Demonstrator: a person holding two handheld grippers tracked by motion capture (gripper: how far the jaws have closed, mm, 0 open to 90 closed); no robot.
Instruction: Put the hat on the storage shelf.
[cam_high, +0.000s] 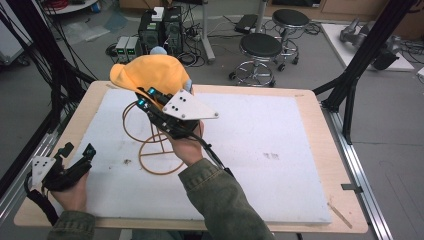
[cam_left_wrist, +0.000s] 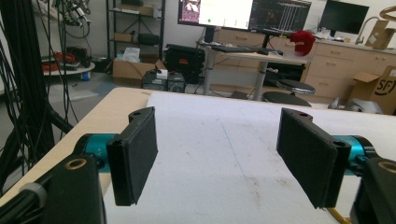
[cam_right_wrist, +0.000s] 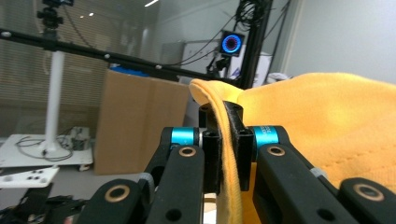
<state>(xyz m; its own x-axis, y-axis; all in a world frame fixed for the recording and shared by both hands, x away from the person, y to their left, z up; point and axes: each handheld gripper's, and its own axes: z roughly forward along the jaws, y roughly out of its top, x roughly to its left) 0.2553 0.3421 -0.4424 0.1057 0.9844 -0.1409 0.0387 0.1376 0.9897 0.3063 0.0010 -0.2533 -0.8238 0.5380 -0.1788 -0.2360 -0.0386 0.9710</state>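
While the right claw (cam_high: 145, 98) sits clamped on the edge of the orange cap (cam_high: 150, 74) near the upper middle of the high view, the cap drapes above and behind it, over the wire stand (cam_high: 152, 142) on the bench (cam_high: 300, 95). That claw's grey plate hides part of the cap. Soft, bright orange fabric, stitched hem. Lower left, the left claw (cam_high: 77, 152) hangs wide open, gripping nothing.

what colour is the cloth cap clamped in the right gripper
Orange-yellow cloth cap, best in the right gripper view.
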